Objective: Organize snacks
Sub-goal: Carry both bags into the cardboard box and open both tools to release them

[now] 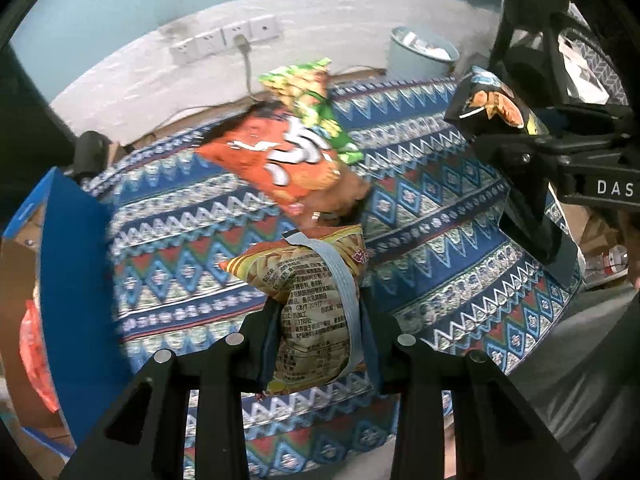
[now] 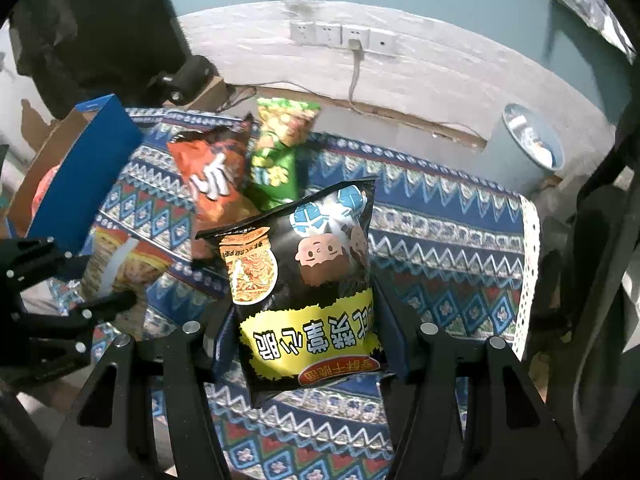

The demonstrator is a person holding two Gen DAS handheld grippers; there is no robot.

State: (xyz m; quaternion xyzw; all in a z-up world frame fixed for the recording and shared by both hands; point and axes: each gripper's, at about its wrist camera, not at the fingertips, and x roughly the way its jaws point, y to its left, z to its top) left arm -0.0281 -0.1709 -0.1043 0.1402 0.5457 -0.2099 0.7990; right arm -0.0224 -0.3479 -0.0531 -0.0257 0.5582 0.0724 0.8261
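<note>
My left gripper (image 1: 320,328) is shut on a tan snack bag (image 1: 308,280) with small printed text, held above the patterned tablecloth (image 1: 180,216). My right gripper (image 2: 308,320) is shut on a black snack bag (image 2: 304,264) with a yellow label and cartoon faces, also lifted off the cloth. An orange snack bag (image 1: 276,160) lies on the cloth with a green snack bag (image 1: 316,108) partly on top of it. The right wrist view shows the orange bag (image 2: 216,184) and the green bag (image 2: 276,152) beyond the black one, and the tan bag (image 2: 120,268) at the left.
An open cardboard box with blue sides (image 1: 68,272) stands at the left edge of the table, something red inside it. A pale round bin (image 2: 532,140) sits on the floor past the far right corner. Wall sockets (image 2: 344,36) with a cable are behind.
</note>
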